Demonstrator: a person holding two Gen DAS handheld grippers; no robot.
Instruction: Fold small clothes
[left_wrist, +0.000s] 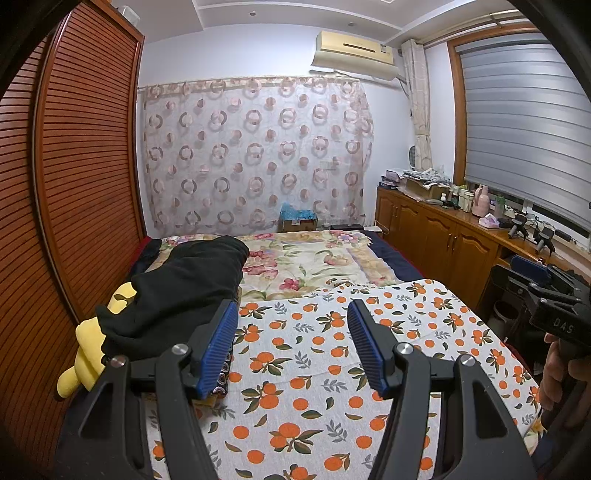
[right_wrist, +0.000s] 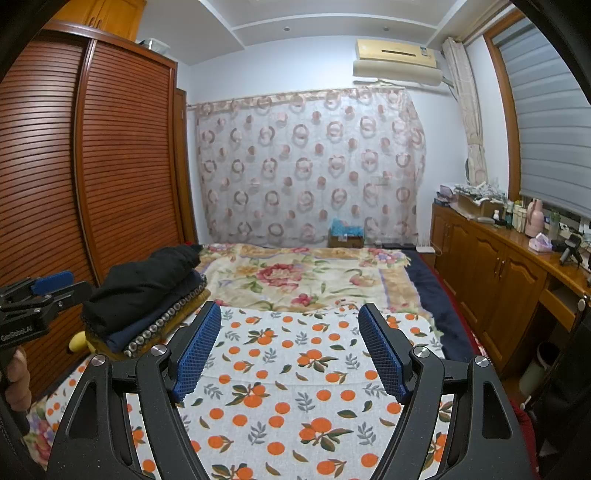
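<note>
A pile of folded clothes (right_wrist: 147, 295) lies at the bed's left side, a black garment (left_wrist: 184, 291) on top, a dark blue one and a patterned one under it. Something yellow (left_wrist: 88, 347) pokes out beneath the pile. My left gripper (left_wrist: 291, 310) hovers open above the orange-print cloth (left_wrist: 314, 350), just right of the pile, nothing between its blue pads. My right gripper (right_wrist: 290, 314) is open too, over the same cloth (right_wrist: 295, 369). Each gripper shows at the edge of the other's view, held by a hand.
A brown slatted wardrobe (left_wrist: 74, 184) runs along the left of the bed. A floral blanket (right_wrist: 295, 277) covers the far half. On the right stands a wooden cabinet (right_wrist: 498, 266) with bottles and boxes on top. A patterned curtain (left_wrist: 255, 155) hangs on the back wall.
</note>
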